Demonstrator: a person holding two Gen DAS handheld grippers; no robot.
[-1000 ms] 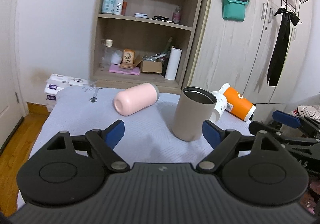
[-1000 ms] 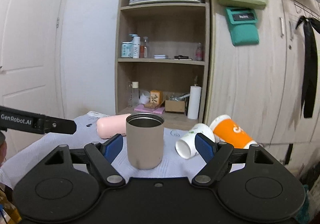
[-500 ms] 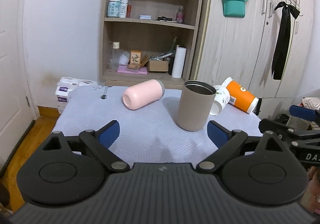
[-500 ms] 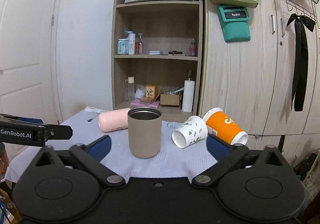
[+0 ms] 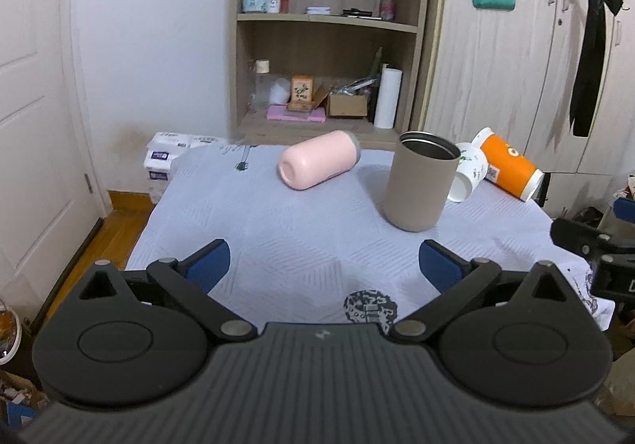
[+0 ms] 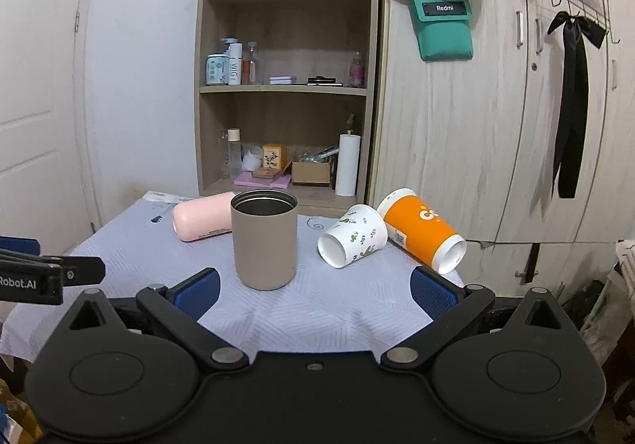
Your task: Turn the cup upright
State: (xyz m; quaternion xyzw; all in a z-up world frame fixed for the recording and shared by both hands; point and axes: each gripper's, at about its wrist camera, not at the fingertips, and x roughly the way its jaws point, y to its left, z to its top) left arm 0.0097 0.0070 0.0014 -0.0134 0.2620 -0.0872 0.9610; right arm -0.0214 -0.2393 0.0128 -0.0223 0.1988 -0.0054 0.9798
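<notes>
A taupe metal cup (image 5: 420, 184) (image 6: 264, 243) stands upright on the table, mouth up. A pink cup (image 5: 317, 165) (image 6: 202, 221) lies on its side behind it to the left. A white floral paper cup (image 5: 466, 176) (image 6: 353, 235) and an orange paper cup (image 5: 508, 170) (image 6: 422, 231) lie on their sides to the right. My left gripper (image 5: 323, 265) is open and empty, well short of the cups. My right gripper (image 6: 315, 293) is open and empty, just short of the taupe cup.
A pale blue patterned cloth (image 5: 301, 229) covers the table. A wooden shelf unit (image 6: 285, 86) with bottles and boxes stands behind it, with wardrobe doors (image 6: 496, 126) to the right. Tissue packs (image 5: 166, 154) sit on the floor at the left.
Both grippers have pulled back from the cups and their jaws have spread wider. The taupe cup stays upright and the other cups have not moved.
</notes>
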